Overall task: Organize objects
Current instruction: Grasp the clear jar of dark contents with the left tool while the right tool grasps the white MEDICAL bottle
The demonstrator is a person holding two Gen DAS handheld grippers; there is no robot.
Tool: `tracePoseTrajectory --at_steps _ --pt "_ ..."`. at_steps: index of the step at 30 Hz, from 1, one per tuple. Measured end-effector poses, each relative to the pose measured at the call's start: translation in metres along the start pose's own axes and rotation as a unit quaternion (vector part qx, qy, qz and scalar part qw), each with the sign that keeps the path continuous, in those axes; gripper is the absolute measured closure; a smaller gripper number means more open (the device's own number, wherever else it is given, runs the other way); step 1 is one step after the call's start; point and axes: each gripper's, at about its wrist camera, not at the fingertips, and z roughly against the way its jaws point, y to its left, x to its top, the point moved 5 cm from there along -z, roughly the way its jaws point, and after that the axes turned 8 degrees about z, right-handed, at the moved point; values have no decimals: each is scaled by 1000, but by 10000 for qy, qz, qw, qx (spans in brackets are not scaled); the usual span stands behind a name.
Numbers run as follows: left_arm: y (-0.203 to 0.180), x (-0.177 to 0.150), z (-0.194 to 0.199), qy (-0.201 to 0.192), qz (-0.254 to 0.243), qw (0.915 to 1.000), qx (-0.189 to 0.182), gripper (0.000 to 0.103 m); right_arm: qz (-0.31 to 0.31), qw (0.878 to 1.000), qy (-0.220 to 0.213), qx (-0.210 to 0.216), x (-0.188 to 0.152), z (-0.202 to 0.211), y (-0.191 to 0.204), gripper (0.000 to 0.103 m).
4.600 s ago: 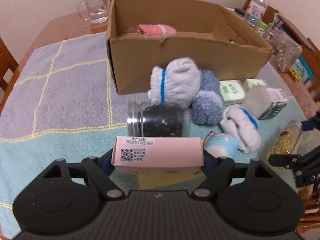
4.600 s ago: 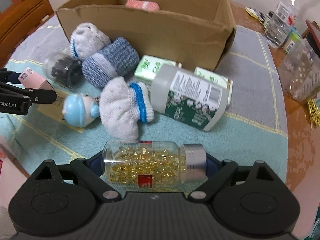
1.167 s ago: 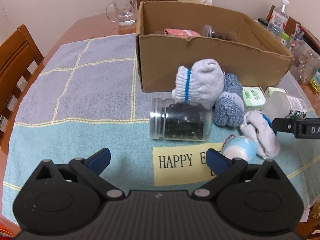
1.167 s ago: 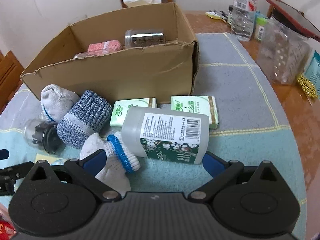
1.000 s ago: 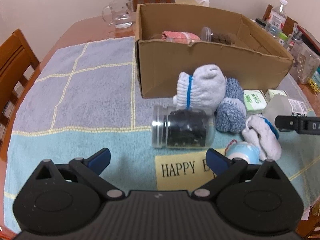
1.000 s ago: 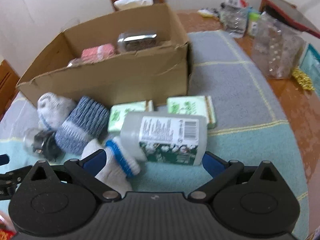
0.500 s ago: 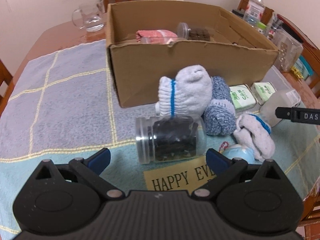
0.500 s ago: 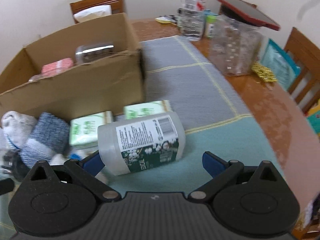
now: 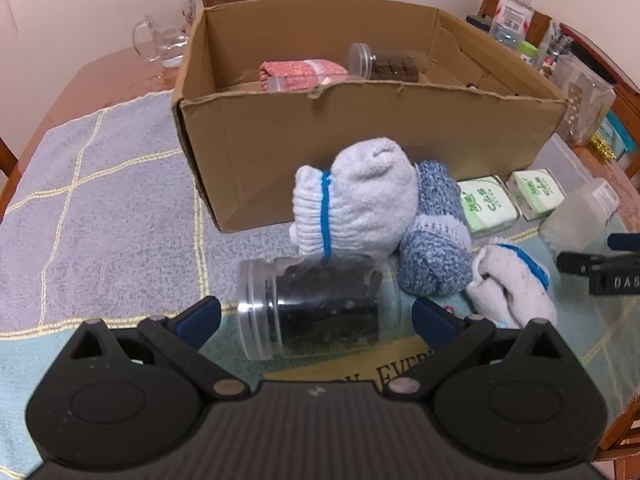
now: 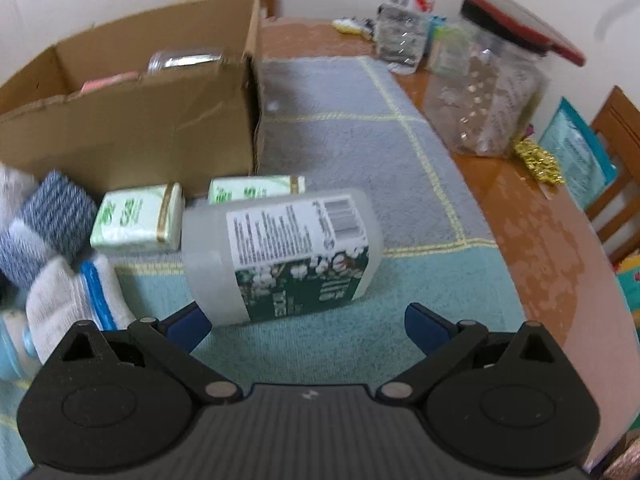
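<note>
Closer to the clear jar of dark contents (image 9: 320,312) than half a second ago: left gripper (image 9: 316,314), fingers spread wide and empty, blue pads on either side of the jar lying on its side on the towel (image 9: 100,208), lid to the left. Closer too to the white plastic bottle (image 10: 280,252) than half a second ago: right gripper (image 10: 306,326), fingers likewise parted and grasping nothing, left pad just beside the bottle's near end, right pad well apart from it. Bottle lying on its side, label up, near the right edge of the towel. Behind the bottle, two green-and-white packets (image 10: 138,218), side by side against the front wall of the cardboard box (image 9: 360,136). Box upright toward the far edge of the towel, top open; inside, a pink-red cloth roll (image 9: 300,72), a small clear jar (image 9: 380,65) on its side and a third clear container only partly visible behind the front rim. Against the box front, a white sock bundle with a blue stripe (image 9: 356,208), resting on the dark jar; just beside it a blue knit bundle (image 9: 434,240); nearer the front edge of the towel, a second white bundle (image 9: 508,284). Right-wrist view blurred at its left side
</note>
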Motion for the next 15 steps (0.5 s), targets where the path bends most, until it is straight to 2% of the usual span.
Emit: tracePoseTrajectory --at_steps 5,15 --pt "3 0 -4 19 82 9999 151 2 93 9996 51 263 -1 -7 -1 0" --pt "24 -6 -6 7 411 9972 629 1 342 9985 -13 420 6 -11 -3 0"
